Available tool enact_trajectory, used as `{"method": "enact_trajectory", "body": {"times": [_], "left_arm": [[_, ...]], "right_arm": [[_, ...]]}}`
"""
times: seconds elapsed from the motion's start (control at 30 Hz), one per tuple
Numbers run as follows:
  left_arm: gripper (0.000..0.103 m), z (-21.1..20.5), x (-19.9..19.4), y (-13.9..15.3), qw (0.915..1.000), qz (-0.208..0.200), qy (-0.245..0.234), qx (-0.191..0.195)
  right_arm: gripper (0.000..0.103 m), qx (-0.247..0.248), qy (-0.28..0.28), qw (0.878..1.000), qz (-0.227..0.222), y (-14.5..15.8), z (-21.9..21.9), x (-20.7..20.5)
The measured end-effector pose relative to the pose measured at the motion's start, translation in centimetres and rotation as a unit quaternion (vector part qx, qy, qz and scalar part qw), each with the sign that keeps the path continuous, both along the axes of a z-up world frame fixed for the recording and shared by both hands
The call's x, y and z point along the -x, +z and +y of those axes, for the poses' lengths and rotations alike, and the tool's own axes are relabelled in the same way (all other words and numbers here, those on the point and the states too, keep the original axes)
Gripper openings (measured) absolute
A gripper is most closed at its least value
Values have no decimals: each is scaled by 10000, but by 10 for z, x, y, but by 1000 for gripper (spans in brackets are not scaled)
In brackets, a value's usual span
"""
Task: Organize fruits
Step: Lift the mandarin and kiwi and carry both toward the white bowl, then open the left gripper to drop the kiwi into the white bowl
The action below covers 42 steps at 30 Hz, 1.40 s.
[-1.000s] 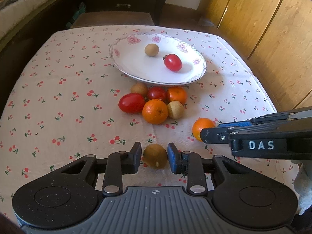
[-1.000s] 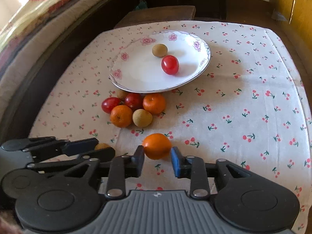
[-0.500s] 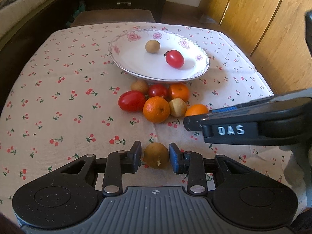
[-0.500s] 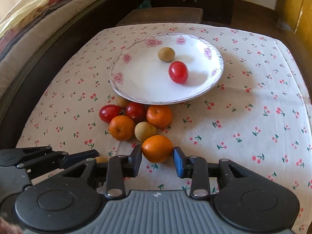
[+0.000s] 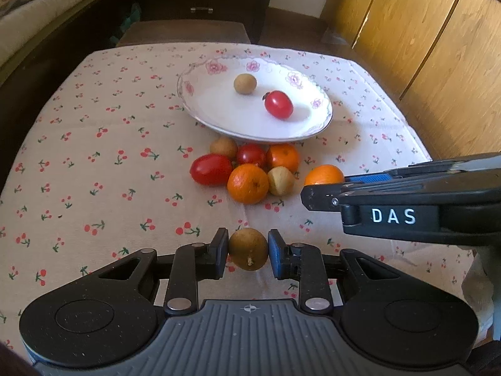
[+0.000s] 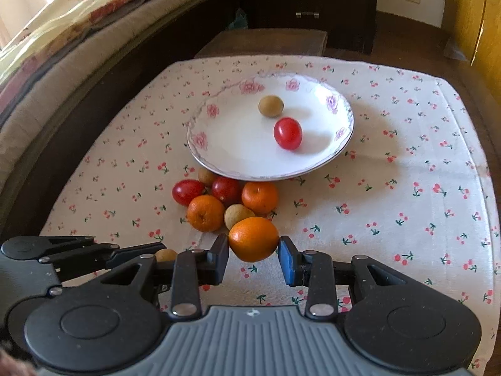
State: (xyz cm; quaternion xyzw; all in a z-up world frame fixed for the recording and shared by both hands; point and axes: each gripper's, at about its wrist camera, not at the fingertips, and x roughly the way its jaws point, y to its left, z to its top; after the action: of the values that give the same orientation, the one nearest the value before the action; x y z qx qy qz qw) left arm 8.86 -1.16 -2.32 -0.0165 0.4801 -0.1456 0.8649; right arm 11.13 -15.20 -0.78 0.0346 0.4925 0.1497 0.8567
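Observation:
My left gripper [image 5: 247, 249] has its jaws closing on a brown round fruit [image 5: 248, 246], and both pads touch its sides just above the cloth. My right gripper [image 6: 253, 247] is shut on an orange [image 6: 253, 238], close in front of the fruit pile. In the left wrist view that orange [image 5: 324, 175] shows behind the right gripper's fingers [image 5: 319, 194]. A white flowered plate [image 5: 200, 116] farther back holds a cherry tomato [image 5: 278, 104] and a small brown fruit [image 5: 245, 83].
In front of the plate lies a pile of oranges [image 5: 247, 183], red tomatoes [image 5: 210, 169] and small brown fruits [image 5: 281, 181]. The cherry-print cloth [image 6: 407, 188] is bare to the right. A wooden cabinet [image 5: 438, 62] stands right, a bed [image 6: 62, 31] left.
The left gripper's jaws have come in against the brown fruit. The right gripper has carried the orange a little toward the pile.

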Motion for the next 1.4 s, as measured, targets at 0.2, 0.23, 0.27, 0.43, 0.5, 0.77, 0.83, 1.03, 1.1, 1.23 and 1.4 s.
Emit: {"method": "enact_trajectory", "body": {"times": [0.2,0.23,0.27,0.43,0.5,0.77,0.83,1.03,1.1,1.23,1.4], "left_arm": [[35,0,-5,11,9998,-106,65,173],[35,-1,-7,12,9997,-117,71,193],[35,-1,-9,14,9996,-129,78,226],[35,-1,-24,23,9992,-239,135,295],[35,-2,-32,25,9990,-276,158,305],[35,-8,-64,28,9987,-351,191,315],[35,-9,-72,26,9987,-323,220,324],[35,-11,-93,15,9989,-226,320,255],[35,-10,-96,12,9989,-193,362,246],[35,-12,-99,10,9989,-199,382,191],[36,-11,-100,12,9987,-223,418,210]], "right_arm": [[35,-122,-109,9998,-106,9,-8,-2],[35,-144,-125,9997,-125,11,-8,-3],[35,-165,-147,9996,-148,13,-9,-4],[35,-262,-302,9989,-228,18,-15,-16],[35,-267,-342,9987,-271,21,-17,-23],[35,-321,-509,9977,-327,24,-27,-54],[35,-344,-543,9975,-299,21,-29,-61],[35,-403,-556,9975,-160,12,-31,-81],[35,-376,-558,9976,-130,9,-30,-85],[36,-425,-587,9974,-67,5,-29,-89],[36,-456,-615,9970,-75,7,-28,-89]]}}
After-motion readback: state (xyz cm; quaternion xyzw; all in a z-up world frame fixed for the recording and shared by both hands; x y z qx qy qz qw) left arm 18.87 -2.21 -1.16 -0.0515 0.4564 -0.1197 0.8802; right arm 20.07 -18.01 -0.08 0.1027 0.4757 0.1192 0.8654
